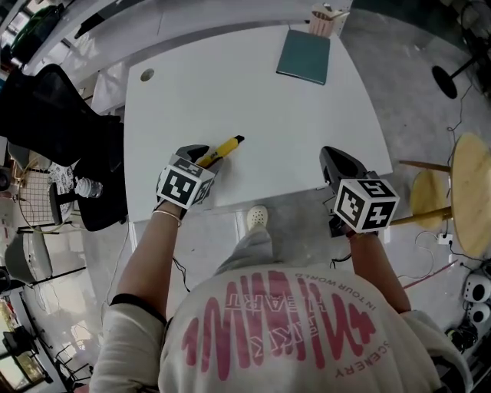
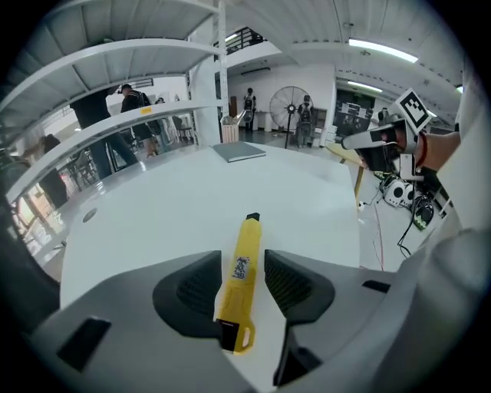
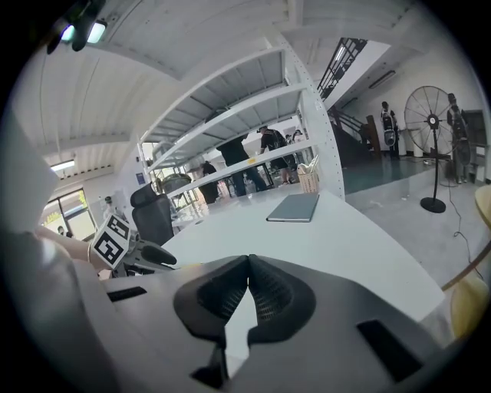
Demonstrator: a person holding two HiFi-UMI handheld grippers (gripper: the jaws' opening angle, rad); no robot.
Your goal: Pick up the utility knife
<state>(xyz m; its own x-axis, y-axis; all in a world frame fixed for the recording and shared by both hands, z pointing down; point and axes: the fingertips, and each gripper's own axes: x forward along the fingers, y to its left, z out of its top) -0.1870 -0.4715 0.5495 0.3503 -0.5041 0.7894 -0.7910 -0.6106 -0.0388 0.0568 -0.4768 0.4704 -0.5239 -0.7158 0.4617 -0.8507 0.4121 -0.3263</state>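
The yellow utility knife lies on the white table near its front edge, black tip pointing away and to the right. My left gripper is open around the handle end. In the left gripper view the knife lies flat between the two dark pads, with a small gap at each side. My right gripper hovers at the table's front right edge, about a hand's width from the knife. Its jaws are shut with nothing in them, tips meeting in the right gripper view.
A dark teal notebook lies at the table's far right, with a small basket behind it. A round cable hole is at the far left. A black office chair stands left of the table, a wooden stool to the right.
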